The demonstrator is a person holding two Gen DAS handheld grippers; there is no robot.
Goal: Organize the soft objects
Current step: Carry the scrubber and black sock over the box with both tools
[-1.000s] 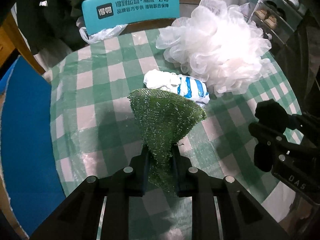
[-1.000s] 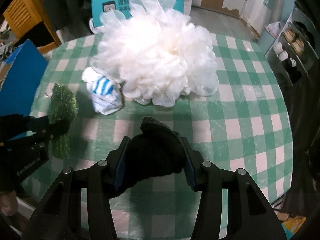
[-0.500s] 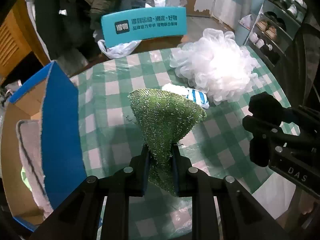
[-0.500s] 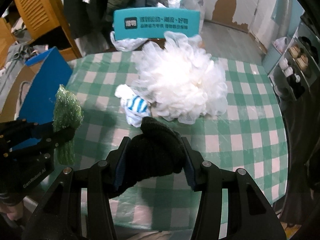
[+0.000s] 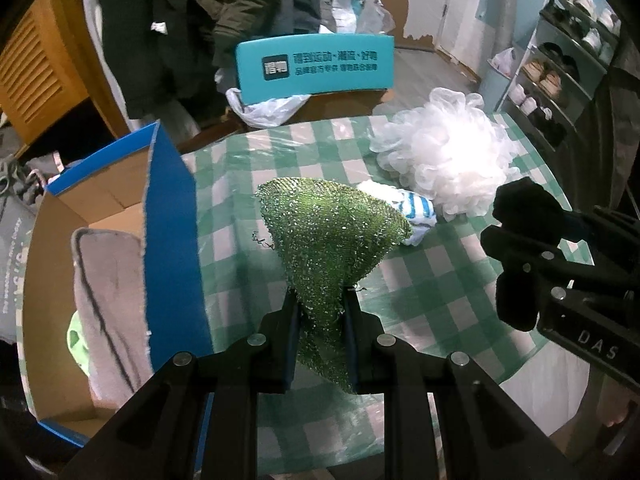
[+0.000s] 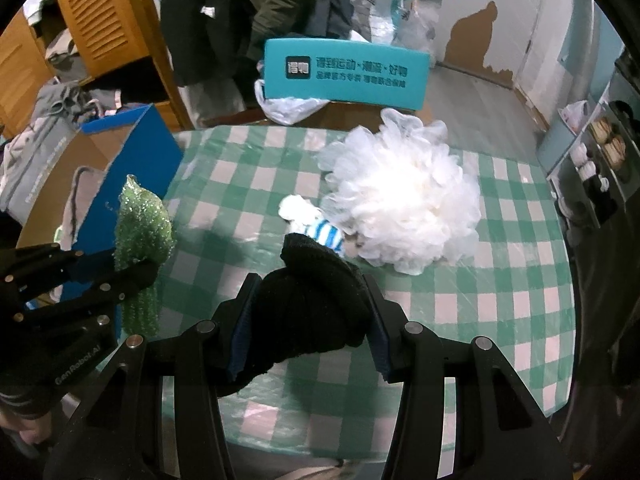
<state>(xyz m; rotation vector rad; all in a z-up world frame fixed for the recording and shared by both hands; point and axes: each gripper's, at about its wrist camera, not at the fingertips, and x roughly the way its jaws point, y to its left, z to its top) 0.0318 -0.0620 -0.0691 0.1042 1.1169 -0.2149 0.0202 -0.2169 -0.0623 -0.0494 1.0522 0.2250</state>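
Note:
My left gripper [image 5: 320, 316] is shut on a green sparkly scrub cloth [image 5: 328, 236] and holds it above the checked table [image 5: 400, 280]; the cloth also shows in the right wrist view [image 6: 140, 232]. My right gripper [image 6: 306, 316] is shut on a black knitted piece [image 6: 312, 300], also held above the table, and seen in the left wrist view [image 5: 524, 208]. A white bath pouf [image 6: 404, 200] and a blue-striped white sock [image 6: 320, 232] lie on the table. A blue cardboard box [image 5: 168, 240] stands left of the table, holding a grey towel [image 5: 108, 292].
A teal chair back [image 6: 344, 72] with a plastic bag [image 6: 288, 106] stands behind the table. Dark coats hang behind it. A shoe rack [image 5: 560, 76] is at the right. A wooden cabinet [image 6: 100, 20] is at the far left.
Both grippers have risen and drawn back from the table with their loads. The blue box and the towel inside it have come into view at the left.

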